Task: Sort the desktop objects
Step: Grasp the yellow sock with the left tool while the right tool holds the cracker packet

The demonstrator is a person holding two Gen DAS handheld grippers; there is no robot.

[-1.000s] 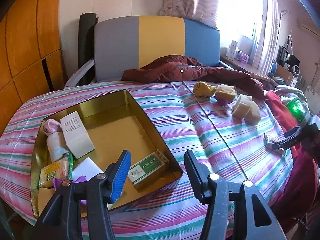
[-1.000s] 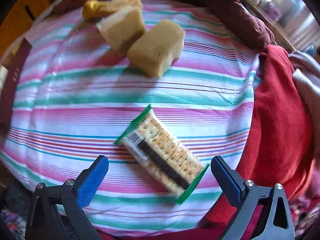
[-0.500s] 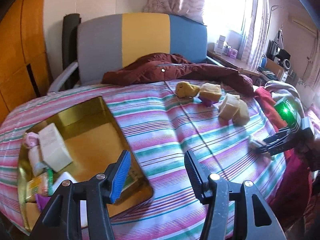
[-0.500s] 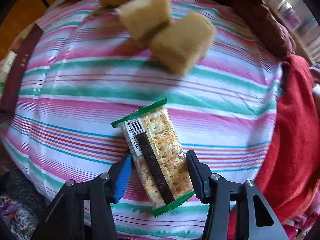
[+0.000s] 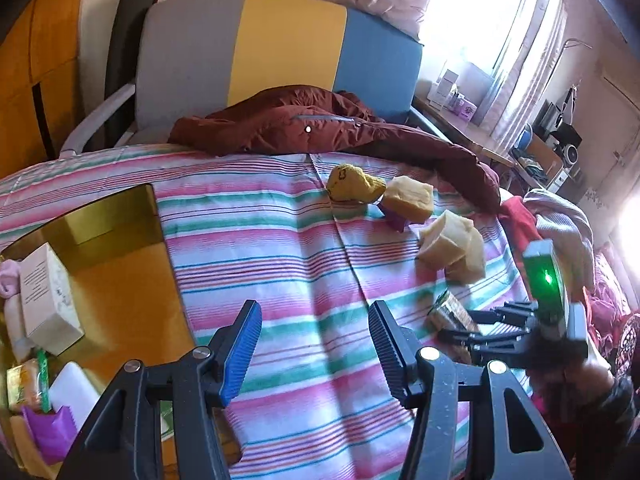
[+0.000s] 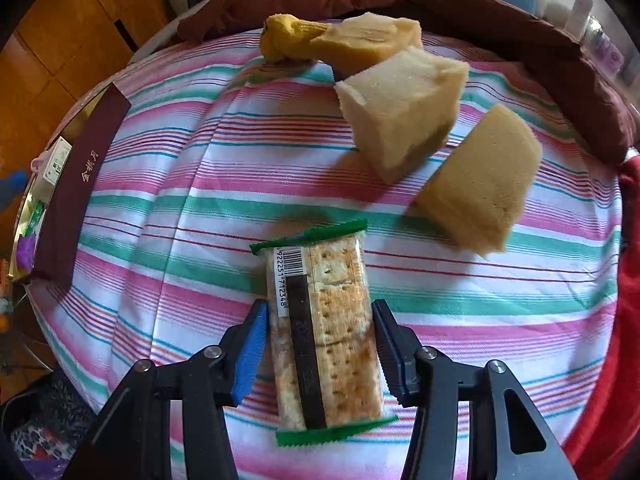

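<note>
My right gripper [image 6: 320,344] is shut on a cracker pack [image 6: 320,320] with green sealed ends, held just above the striped cloth [image 6: 168,208]. It also shows in the left wrist view [image 5: 450,312], gripped at the right. My left gripper [image 5: 314,346] is open and empty above the cloth, right of the gold tin tray [image 5: 116,216]. The tray holds a white box [image 5: 46,300], a pink roll, a snack packet and a purple item. Three tan sponge blocks [image 6: 404,108] and a yellow soft toy [image 6: 286,38] lie further back.
A dark red jacket [image 5: 320,128] lies along the far edge of the cloth before a grey, yellow and blue chair back [image 5: 280,48]. Red clothes [image 6: 628,280] are heaped at the right edge. The tray's maroon outer wall [image 6: 80,184] shows at the left in the right wrist view.
My right gripper closed on the cracker pack and turned it lengthwise between the fingers. My left gripper moved right, away from the tray, staying open.
</note>
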